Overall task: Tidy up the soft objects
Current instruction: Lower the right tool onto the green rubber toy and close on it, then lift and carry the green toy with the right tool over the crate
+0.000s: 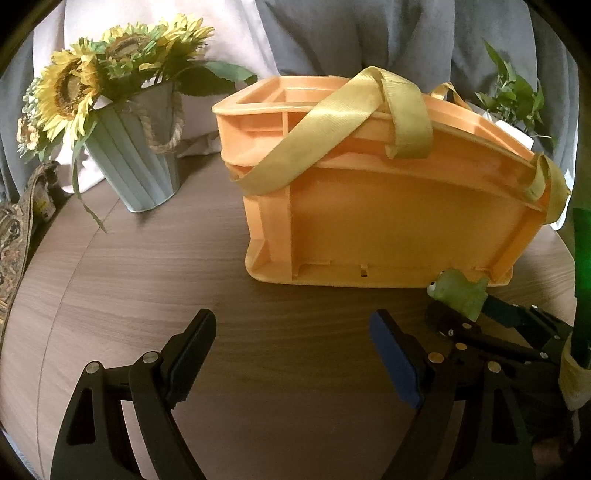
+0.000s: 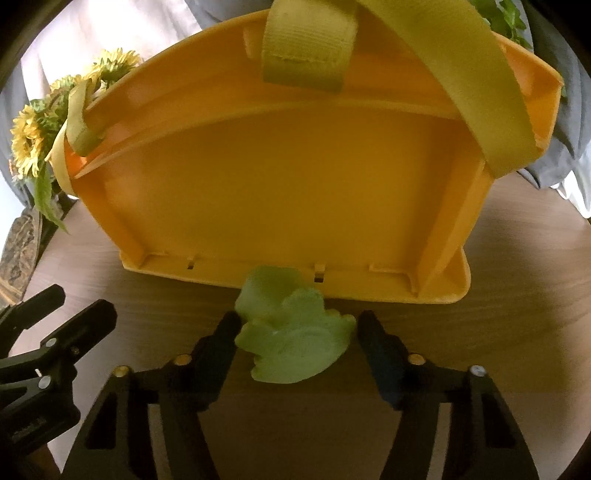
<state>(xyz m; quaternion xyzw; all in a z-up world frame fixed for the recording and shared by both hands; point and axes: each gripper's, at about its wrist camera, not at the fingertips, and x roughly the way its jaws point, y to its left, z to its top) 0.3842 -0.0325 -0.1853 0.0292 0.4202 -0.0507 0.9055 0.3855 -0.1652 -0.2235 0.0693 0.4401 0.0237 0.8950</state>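
Centrally, between the jaws of the right gripper, lies a soft green frog toy on the wooden tabletop. The left jaw touches the toy's flank; the right jaw stands at the toy's other edge, and whether it presses there cannot be told. The toy's far end reaches past the fingertips to the foot of the orange plastic basket, which stands directly ahead of the jaws with yellow webbing straps draped over its rim and near wall.

Left gripper: jaws spread wide, with only bare tabletop between them. Ahead of these jaws and slightly to their right stands the same basket; the frog toy appears beyond the right fingertip, at the basket's lower near corner, in the tips of the right gripper. Ahead and left of the left jaws stands a pale ribbed metal bucket with a rope handle, holding artificial sunflowers. A leafy green plant shows behind the basket's right end. Grey and white curtains hang at the back. A patterned fabric lies at the table's far left edge.
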